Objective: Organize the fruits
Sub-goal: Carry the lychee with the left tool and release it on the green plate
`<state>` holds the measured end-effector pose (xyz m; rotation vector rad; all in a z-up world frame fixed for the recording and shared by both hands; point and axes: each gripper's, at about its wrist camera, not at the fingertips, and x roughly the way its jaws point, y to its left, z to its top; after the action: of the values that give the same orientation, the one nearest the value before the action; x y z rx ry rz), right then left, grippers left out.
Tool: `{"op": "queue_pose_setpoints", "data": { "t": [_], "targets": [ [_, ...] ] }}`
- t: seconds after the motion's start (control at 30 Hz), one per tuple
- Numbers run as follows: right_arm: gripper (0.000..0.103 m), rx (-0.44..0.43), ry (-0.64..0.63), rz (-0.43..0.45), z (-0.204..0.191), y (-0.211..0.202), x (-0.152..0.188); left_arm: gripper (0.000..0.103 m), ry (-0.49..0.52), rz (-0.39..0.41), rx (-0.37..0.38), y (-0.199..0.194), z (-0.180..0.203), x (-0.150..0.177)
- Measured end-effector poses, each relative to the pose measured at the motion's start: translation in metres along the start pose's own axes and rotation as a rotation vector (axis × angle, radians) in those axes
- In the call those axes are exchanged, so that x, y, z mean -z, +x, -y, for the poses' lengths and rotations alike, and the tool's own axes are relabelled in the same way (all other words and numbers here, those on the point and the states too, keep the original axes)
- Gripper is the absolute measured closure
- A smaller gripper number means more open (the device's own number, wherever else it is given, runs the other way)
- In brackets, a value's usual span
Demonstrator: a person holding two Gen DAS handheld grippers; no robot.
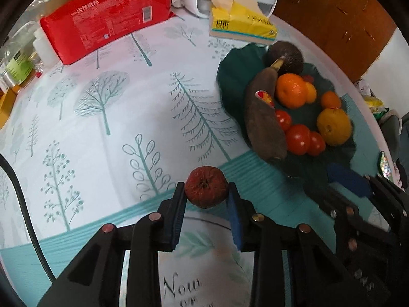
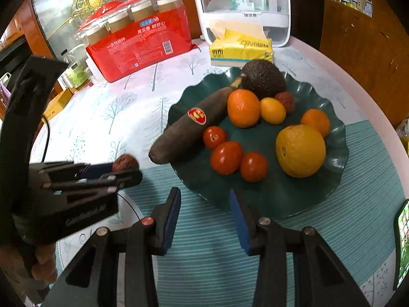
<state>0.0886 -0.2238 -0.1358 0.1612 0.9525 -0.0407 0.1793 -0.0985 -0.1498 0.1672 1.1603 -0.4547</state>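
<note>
Here the left gripper (image 1: 206, 192) clenches a small wrinkled red fruit (image 1: 206, 190), one blue pad on each side of it. The fruit sits between the fingertips above the tablecloth (image 1: 102, 128), close to the edge of a teal striped placemat (image 2: 204, 255) and just over the rim of a white printed plate (image 1: 204, 255). In the right wrist view the same gripper enters from the left, the fruit showing at its tip, well short of the dish.

The right gripper (image 2: 205, 212) has its jaws parted with nothing between them, only placemat showing in the gap. It hangs at the near rim of the dark green scalloped dish (image 2: 319, 192).

Dish contents:
- A browned banana (image 2: 189, 133) with a red sticker lies at the left side, its tip over the rim.
- An avocado (image 2: 263, 78) is at the back, touching the banana's stem.
- A large orange (image 2: 243, 108) is beside the banana, with a small yellow citrus (image 2: 272, 110) against it.
- A small dark red fruit (image 2: 285, 101) sits behind the yellow one.
- Three tomatoes (image 2: 226, 157) cluster at the front.
- A big yellow-orange citrus (image 2: 300, 151) sits at right, a small mandarin (image 2: 315, 122) behind it.

At the back of the table stand a red cup package (image 2: 138, 48), a yellow tissue pack (image 2: 240, 50) and a white cabinet (image 2: 240, 7). A phone (image 2: 402, 243) shows at the right edge.
</note>
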Motion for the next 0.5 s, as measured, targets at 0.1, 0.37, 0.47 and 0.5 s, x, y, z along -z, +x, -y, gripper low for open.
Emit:
{"op": "queue_pose_setpoints", "data": {
  "t": [0.1,0.37,0.47,0.5],
  "targets": [
    [0.062,-0.002,0.008,0.033,0.004,-0.011,-0.007,0.073,-0.003,0.032,0.009,-0.021,0.005,-0.002],
    [0.062,0.016,0.091,0.132,0.038,-0.044,-0.033,0.073,0.029,0.166,0.061,-0.070,0.035,-0.032],
    [0.062,0.042,0.117,0.170,0.054,-0.055,-0.041,0.073,0.035,0.204,0.080,-0.078,0.049,-0.048],
    [0.062,0.051,0.127,0.185,0.060,-0.059,-0.044,0.073,0.034,0.215,0.090,-0.079,0.053,-0.054]
  ]
}}
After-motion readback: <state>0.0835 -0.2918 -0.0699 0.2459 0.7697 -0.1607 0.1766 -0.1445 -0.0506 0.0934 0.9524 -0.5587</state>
